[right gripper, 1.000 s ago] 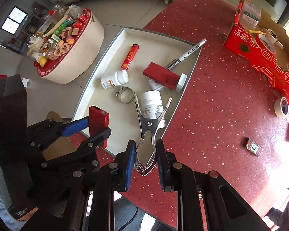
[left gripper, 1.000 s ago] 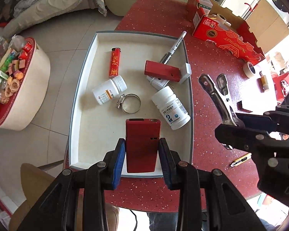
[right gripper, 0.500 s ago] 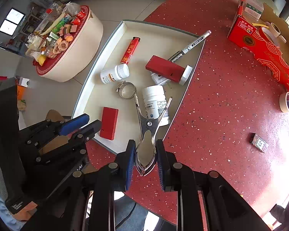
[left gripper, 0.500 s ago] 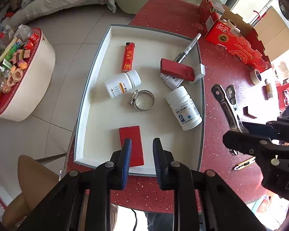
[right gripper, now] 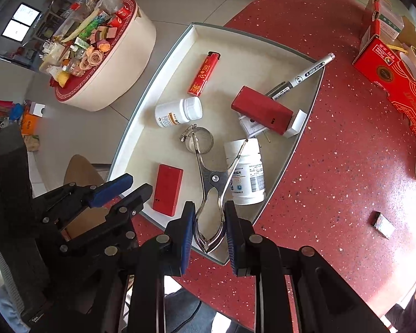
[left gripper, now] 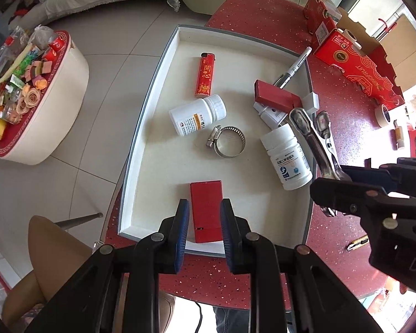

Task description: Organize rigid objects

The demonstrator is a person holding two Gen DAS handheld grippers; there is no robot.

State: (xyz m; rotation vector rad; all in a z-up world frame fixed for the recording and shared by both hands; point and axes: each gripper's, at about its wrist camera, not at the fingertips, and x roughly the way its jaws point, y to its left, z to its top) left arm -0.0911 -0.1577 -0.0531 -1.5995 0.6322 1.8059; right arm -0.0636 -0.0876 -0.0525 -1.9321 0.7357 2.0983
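So there's this red speckled table (right gripper: 332, 152) with a shallow cream tray (left gripper: 163, 63) sitting on it. Inside the tray: two white plastic pill bottles (left gripper: 198, 115) lying on their sides, a flat red rectangular case (left gripper: 206, 211) near the front edge, a red lighter (left gripper: 205, 75) and a steel hose clamp ring (left gripper: 230, 141). The left gripper (left gripper: 202, 227) hangs over the red case, blue pads pulled nearly together with nothing pinched, case flat in the tray below. The right gripper (right gripper: 208, 230) squeezes the handles of a shiny metal spring clip (right gripper: 213, 183), held above one bottle.
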